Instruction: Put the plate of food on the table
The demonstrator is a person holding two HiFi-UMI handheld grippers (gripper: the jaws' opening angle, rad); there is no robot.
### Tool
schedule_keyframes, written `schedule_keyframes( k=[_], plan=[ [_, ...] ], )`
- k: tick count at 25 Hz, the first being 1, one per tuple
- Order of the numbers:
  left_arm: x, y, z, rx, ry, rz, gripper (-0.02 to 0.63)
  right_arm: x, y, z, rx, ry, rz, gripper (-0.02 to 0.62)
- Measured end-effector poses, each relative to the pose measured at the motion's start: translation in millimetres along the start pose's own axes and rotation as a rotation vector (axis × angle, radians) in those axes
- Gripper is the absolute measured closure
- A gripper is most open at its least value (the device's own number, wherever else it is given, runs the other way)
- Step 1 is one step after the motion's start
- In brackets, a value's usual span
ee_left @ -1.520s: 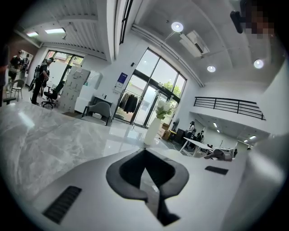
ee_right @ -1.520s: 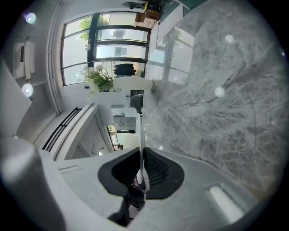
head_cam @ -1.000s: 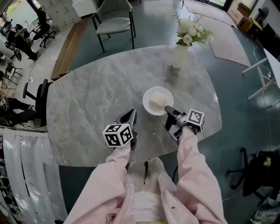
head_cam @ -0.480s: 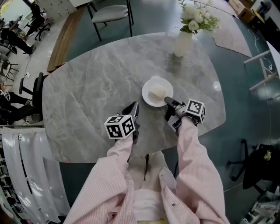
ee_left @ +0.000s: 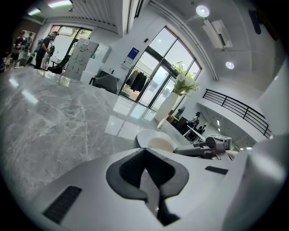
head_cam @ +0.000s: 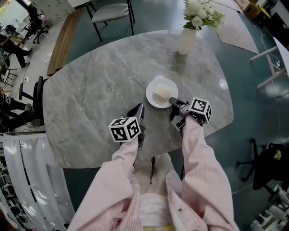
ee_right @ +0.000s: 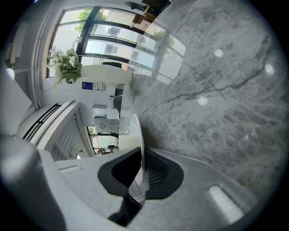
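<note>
A white plate (head_cam: pixel 161 92) with a pale block of food (head_cam: pixel 161 95) is at the grey marble table's (head_cam: pixel 99 90) middle right. I cannot tell whether it rests on the marble or hangs just above it. My right gripper (head_cam: pixel 174 103) is shut on the plate's near rim. In the right gripper view the rim (ee_right: pixel 139 145) runs edge-on between the pads of the right gripper (ee_right: pixel 139 169). My left gripper (head_cam: pixel 138 111) is to the plate's left, apart from it, shut and holding nothing. The left gripper view shows the left gripper (ee_left: pixel 145 158), the plate (ee_left: pixel 153 139) and the right gripper (ee_left: pixel 198 151) beyond.
A white vase (head_cam: pixel 187 40) of white flowers (head_cam: pixel 201 12) stands on the table beyond the plate. A chair (head_cam: pixel 110 11) is at the far side. The table's near edge (head_cam: pixel 158 153) runs just under my wrists. People are at the far left (head_cam: pixel 18 40).
The whole view has slid a little, so plate, vase and grippers sit higher in the frame. The right gripper keeps its hold on the rim. The left gripper has barely moved.
</note>
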State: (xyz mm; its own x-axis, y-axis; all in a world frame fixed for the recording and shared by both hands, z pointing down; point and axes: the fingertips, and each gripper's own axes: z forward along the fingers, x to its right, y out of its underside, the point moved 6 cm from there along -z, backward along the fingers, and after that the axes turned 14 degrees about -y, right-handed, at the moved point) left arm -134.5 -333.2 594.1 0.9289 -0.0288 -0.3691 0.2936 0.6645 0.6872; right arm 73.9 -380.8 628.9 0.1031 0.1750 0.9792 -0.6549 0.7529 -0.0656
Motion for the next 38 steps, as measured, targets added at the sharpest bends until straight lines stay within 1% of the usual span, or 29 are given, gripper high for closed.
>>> schedule_keyframes(
  k=[9,14,17,20,23,25,30,35,38],
  plan=[
    [4,4,1,-0.014,0.012,0.004,0.615,-5,-1,2,-0.014,0.110,-0.110,0.577],
    [6,6,2,-0.022,0.010,0.006,0.615,-5,4,4,-0.038,0.186,-0.195,0.561],
    [6,7,3,-0.028,0.011,0.005,0.615,-3,6,4,-0.039,0.213,-0.214,0.554],
    [7,7,3,-0.031,0.015,0.005,0.615,-6,8,3,-0.045,0.238,-0.263,0.534],
    [6,7,4,-0.031,0.007,0.005,0.615,-9,6,3,-0.054,0.285,-0.337,0.496],
    [6,8,5,-0.034,0.005,0.005,0.615,-10,6,3,-0.055,0.309,-0.366,0.485],
    [7,9,6,-0.036,0.009,0.009,0.615,-12,8,3,-0.046,0.334,-0.400,0.445],
    [9,9,3,-0.034,0.011,0.012,0.615,-12,9,-3,-0.023,0.356,-0.419,0.441],
    [9,9,0,-0.030,0.011,0.013,0.615,-13,9,-8,-0.001,0.336,-0.400,0.442]
  ],
)
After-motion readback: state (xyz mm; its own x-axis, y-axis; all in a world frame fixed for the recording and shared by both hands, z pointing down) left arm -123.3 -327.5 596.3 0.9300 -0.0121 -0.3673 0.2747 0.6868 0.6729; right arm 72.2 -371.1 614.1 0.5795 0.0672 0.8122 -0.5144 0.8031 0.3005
